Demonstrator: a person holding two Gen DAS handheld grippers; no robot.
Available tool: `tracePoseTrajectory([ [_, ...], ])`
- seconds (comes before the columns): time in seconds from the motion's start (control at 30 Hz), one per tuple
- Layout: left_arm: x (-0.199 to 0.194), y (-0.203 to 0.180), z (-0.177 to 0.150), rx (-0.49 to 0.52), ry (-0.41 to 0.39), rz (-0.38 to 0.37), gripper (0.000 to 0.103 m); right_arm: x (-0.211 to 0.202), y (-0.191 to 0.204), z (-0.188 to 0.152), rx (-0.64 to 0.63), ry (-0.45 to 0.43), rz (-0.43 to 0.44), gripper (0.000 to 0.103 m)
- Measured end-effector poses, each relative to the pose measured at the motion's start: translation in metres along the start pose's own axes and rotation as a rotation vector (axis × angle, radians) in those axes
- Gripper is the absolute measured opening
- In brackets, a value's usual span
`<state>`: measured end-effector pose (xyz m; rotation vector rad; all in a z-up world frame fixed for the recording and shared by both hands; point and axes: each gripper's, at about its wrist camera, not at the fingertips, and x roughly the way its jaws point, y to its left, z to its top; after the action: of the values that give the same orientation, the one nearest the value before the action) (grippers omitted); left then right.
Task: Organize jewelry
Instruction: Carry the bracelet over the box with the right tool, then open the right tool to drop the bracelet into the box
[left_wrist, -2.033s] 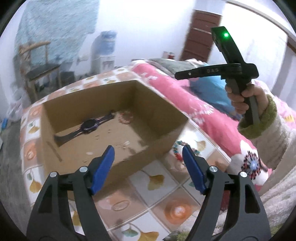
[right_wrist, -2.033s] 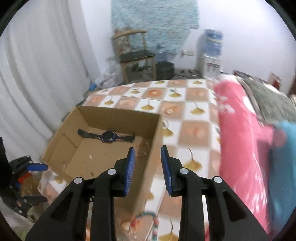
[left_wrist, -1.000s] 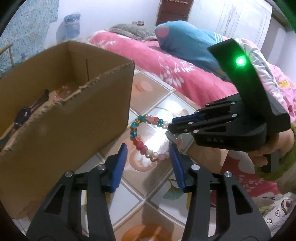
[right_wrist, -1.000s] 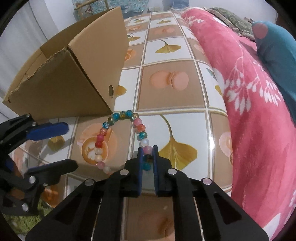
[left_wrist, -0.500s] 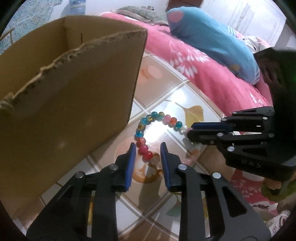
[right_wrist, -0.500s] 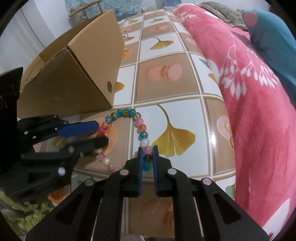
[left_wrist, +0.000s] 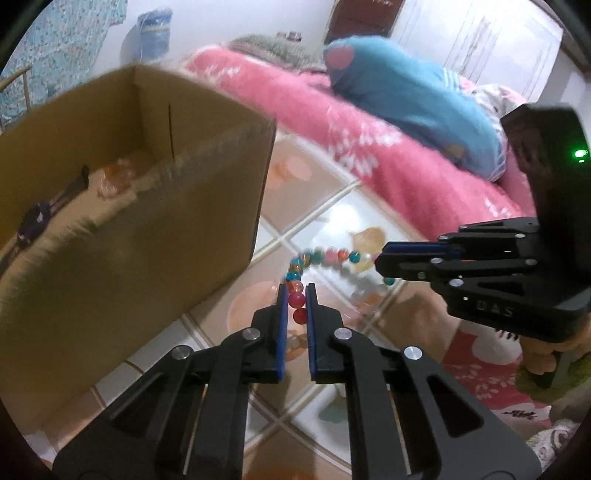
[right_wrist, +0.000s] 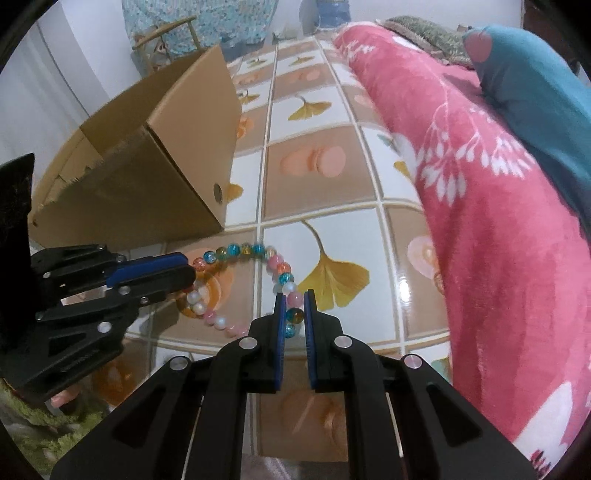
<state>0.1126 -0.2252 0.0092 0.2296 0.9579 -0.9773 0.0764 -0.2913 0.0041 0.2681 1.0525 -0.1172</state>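
A bracelet of coloured beads (right_wrist: 255, 254) hangs between both grippers just above the tiled table; it also shows in the left wrist view (left_wrist: 325, 256). My left gripper (left_wrist: 296, 295) is shut on its beads at one side. My right gripper (right_wrist: 294, 302) is shut on beads at the opposite side. The left gripper also shows in the right wrist view (right_wrist: 184, 271), and the right gripper in the left wrist view (left_wrist: 380, 262). An open cardboard box (left_wrist: 155, 206) stands just left of the bracelet. It holds a dark wristwatch (left_wrist: 40, 214) and an orange bracelet (left_wrist: 112, 181).
The table (right_wrist: 306, 162) has a glossy ginkgo-leaf tile cover. A bed with a pink blanket (right_wrist: 498, 206) and a blue pillow (left_wrist: 413, 107) runs along the table's right side. A wooden chair (right_wrist: 166, 40) and a water dispenser (left_wrist: 151, 29) stand far behind.
My left gripper has closed onto the bracelet's beads. Both grippers have risen a little with the bracelet, and more of the box's inside shows.
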Motion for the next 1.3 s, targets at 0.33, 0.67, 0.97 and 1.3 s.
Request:
tracePoseTrajectory([
  [0.33,-0.079,-0.007,0.029,0.038,-0.206,-0.007,0.008,-0.074,0.020,0.039,-0.087,-0.194,0.006,0.010],
  [0.67,-0.137,0.029,0.057,0.000,-0.367,0.124,0.008,-0.091,0.088,0.117,-0.358,-0.345,0.119,0.010],
  [0.97,-0.081,0.093,0.056,-0.223,-0.146,0.025,0.008,0.011,0.126,0.164,-0.559,-0.053,0.165,0.010],
  [1.3,-0.065,0.096,0.045,-0.282,-0.080,-0.066,0.027,0.027,0.123,0.168,-0.605,0.011,0.121,0.028],
])
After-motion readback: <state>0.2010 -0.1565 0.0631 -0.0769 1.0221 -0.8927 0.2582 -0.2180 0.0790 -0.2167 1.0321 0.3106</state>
